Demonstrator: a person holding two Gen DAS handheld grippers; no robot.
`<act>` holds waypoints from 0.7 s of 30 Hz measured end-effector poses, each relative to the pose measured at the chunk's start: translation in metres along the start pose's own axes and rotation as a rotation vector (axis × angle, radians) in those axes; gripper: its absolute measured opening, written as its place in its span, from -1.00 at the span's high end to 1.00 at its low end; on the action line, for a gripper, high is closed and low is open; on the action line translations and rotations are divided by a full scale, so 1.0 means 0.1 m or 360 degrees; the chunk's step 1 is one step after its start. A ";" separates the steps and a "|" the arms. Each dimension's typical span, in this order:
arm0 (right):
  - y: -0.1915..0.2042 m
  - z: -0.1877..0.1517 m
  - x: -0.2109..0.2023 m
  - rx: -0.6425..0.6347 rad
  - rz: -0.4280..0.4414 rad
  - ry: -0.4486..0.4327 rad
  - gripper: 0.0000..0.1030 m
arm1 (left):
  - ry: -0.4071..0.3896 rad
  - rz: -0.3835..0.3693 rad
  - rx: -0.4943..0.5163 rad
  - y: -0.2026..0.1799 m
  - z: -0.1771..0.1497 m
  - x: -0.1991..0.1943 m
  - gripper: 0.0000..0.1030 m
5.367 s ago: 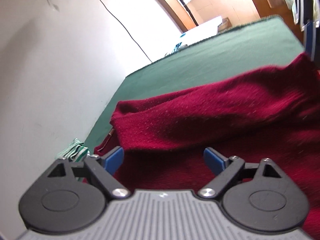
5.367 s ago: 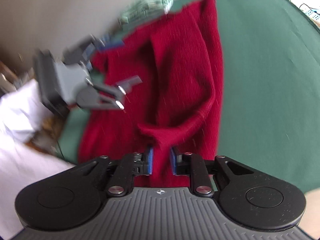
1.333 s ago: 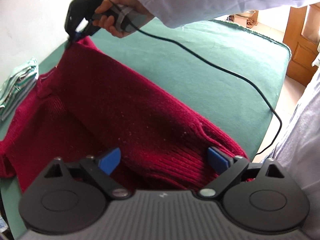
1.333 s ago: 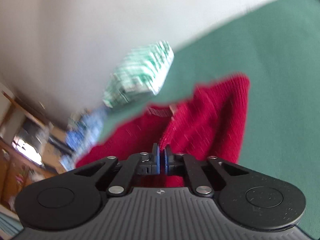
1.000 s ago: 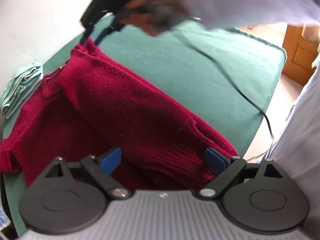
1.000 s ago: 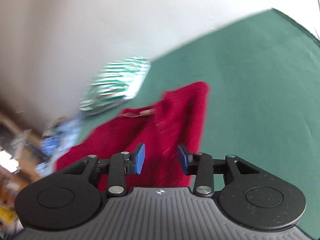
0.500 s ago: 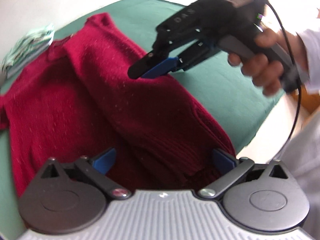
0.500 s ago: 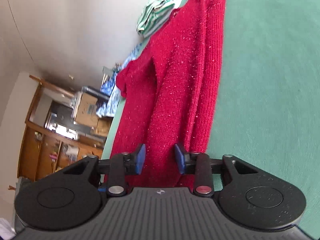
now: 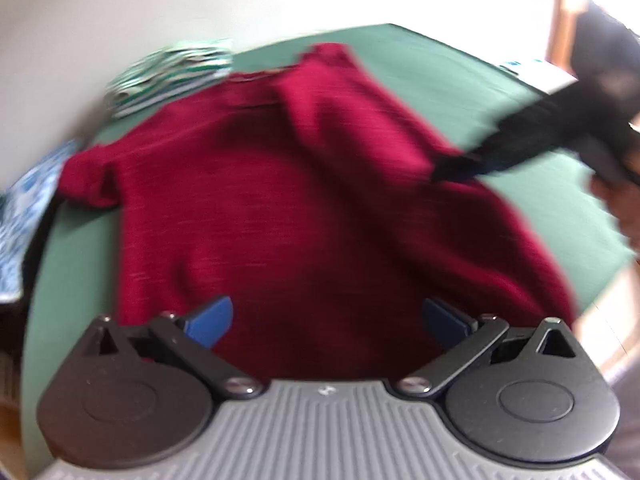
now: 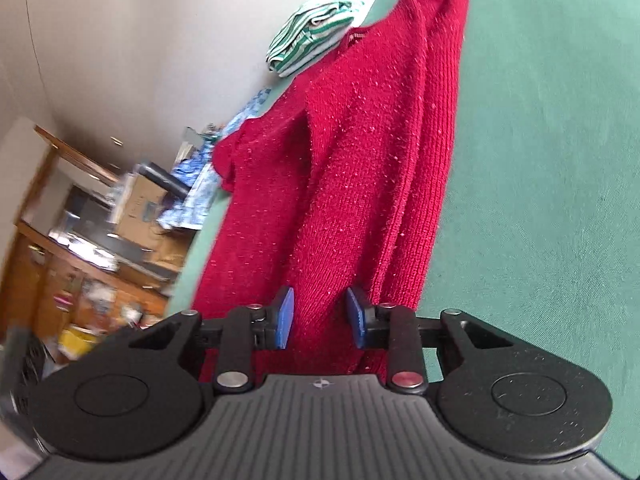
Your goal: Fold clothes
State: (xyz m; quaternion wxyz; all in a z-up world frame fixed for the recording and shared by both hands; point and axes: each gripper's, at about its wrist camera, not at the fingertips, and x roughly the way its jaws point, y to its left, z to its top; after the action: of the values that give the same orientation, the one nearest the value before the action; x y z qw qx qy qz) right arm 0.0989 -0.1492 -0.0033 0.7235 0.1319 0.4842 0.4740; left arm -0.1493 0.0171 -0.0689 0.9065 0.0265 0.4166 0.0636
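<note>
My left wrist view is smeared by motion blur. The red sweater [image 9: 304,200] loses its knit texture there, and its near hem is hidden behind my left gripper [image 9: 326,318]. The right gripper [image 9: 452,170] shows only as a dark streak, so I cannot tell whether its tips touch the cloth. The hand [image 9: 624,204] holding it is cut off by the picture's edge. The striped folded cloth [image 9: 172,72] is too blurred to make out. In my right wrist view, the cluttered shelves [image 10: 88,248] are blurred.
</note>
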 end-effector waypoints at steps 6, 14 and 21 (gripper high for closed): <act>0.67 0.43 0.14 -0.0159 -0.0250 -0.0010 0.32 | -0.0031 -0.0079 -0.0042 0.56 -0.02 0.01 -0.97; 2.05 0.77 1.69 -0.0815 -0.0206 -0.0018 -0.31 | -0.0104 0.0021 0.0192 1.01 -0.38 -0.20 -0.98; 2.31 0.71 3.07 -0.1216 -0.0605 0.0070 -0.23 | -0.0040 0.0230 0.0047 1.61 -0.74 -0.44 -0.98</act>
State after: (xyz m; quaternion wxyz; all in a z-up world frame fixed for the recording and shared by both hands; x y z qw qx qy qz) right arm 0.0539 0.2387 0.0056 0.7844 -0.2474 0.3048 0.4802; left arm -0.2484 0.1701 -0.0680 0.9042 0.0707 0.4030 0.1225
